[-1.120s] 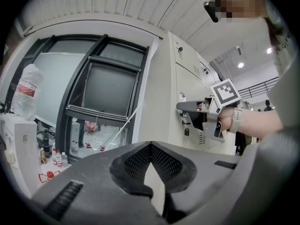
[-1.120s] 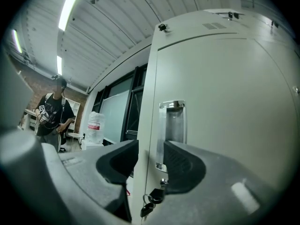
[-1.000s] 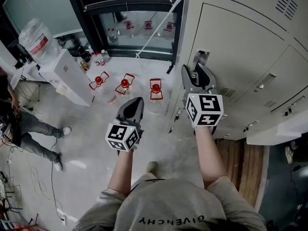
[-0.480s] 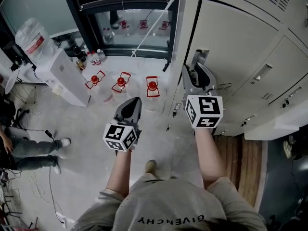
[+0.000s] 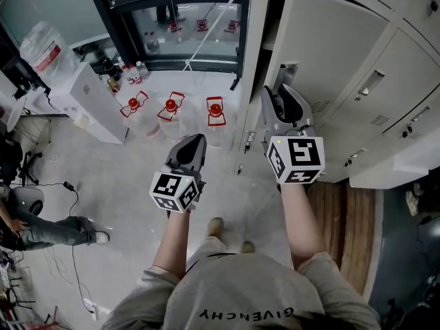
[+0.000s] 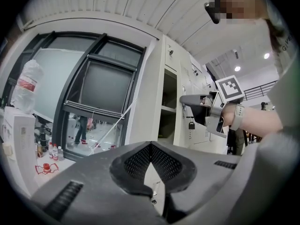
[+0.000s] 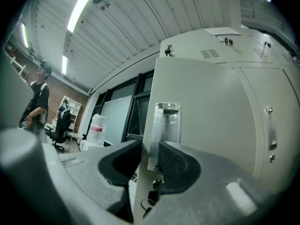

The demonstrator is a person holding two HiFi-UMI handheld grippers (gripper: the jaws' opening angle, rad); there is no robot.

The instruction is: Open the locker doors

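My right gripper (image 5: 278,93) is at the recessed metal handle (image 5: 287,74) on the free edge of a cream locker door (image 5: 330,47). In the right gripper view the handle (image 7: 164,125) and the door's edge stand between the jaws of the right gripper (image 7: 150,150). The jaws have just been closing, and their pads lie against both sides. The door (image 7: 211,111) stands ajar, with a dark gap along its left edge. My left gripper (image 5: 194,143) hangs in the air left of the lockers, shut and empty. Past the left gripper (image 6: 151,146) I see the open compartment (image 6: 168,111).
Other closed locker doors (image 5: 392,67) continue to the right above a wooden platform (image 5: 344,225). Three water jugs with red caps (image 5: 170,108) stand on the floor by a glass window (image 5: 185,33). A white water dispenser (image 5: 86,102) stands at the left, and a person (image 5: 48,229) beyond it.
The locker door has swung further open with my right gripper at its handle. Both grippers have drawn back a little from the lockers. The person at the left has shifted.
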